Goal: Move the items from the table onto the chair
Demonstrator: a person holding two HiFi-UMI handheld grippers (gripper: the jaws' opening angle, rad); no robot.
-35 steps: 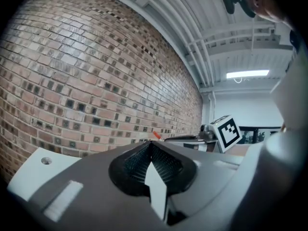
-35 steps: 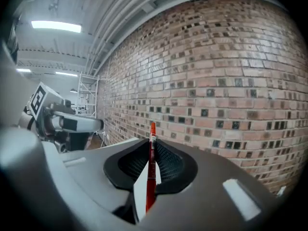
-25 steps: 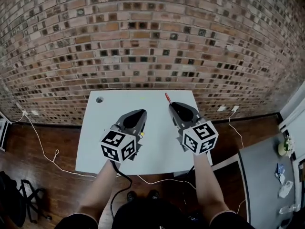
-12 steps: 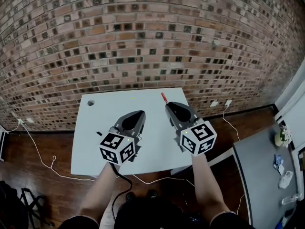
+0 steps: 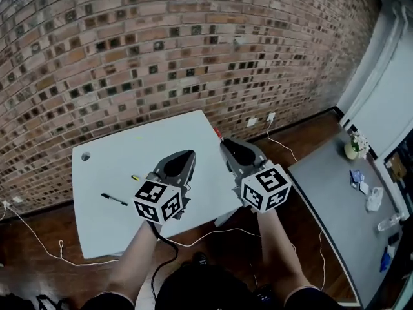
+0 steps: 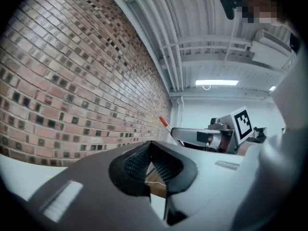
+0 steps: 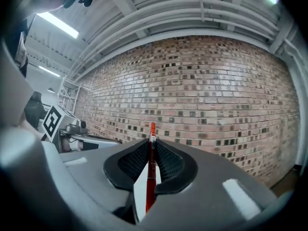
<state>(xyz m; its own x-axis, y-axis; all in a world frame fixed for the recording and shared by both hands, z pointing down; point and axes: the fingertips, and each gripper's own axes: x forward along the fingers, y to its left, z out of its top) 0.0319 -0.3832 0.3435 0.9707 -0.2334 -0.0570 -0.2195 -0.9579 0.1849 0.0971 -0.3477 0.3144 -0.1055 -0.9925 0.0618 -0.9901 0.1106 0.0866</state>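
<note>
My right gripper [image 5: 225,144] is shut on a red pen [image 5: 217,134] that sticks out past its tips; in the right gripper view the red pen [image 7: 150,177] runs straight between the pads of the right gripper [image 7: 152,143]. The left gripper [image 5: 188,155] hangs beside it over the white table [image 5: 103,173], with its jaws closed and nothing between them. From the left gripper view, the left gripper [image 6: 151,146] shows its pads meeting. A black pen [image 5: 114,199] and a small yellow item [image 5: 135,177] lie on the table, left of the left gripper.
A brick wall [image 5: 129,57] stands behind the table. A grey surface [image 5: 335,205] with small items along its far edge lies at the right. White cables [image 5: 39,234] trail over the wooden floor. The table has a round hole [image 5: 85,156] near its far left corner.
The head view has swung right: the table slid left and tilted in the picture, and the grey surface came closer. The black pen and yellow item came into view. Both grippers keep their hold.
</note>
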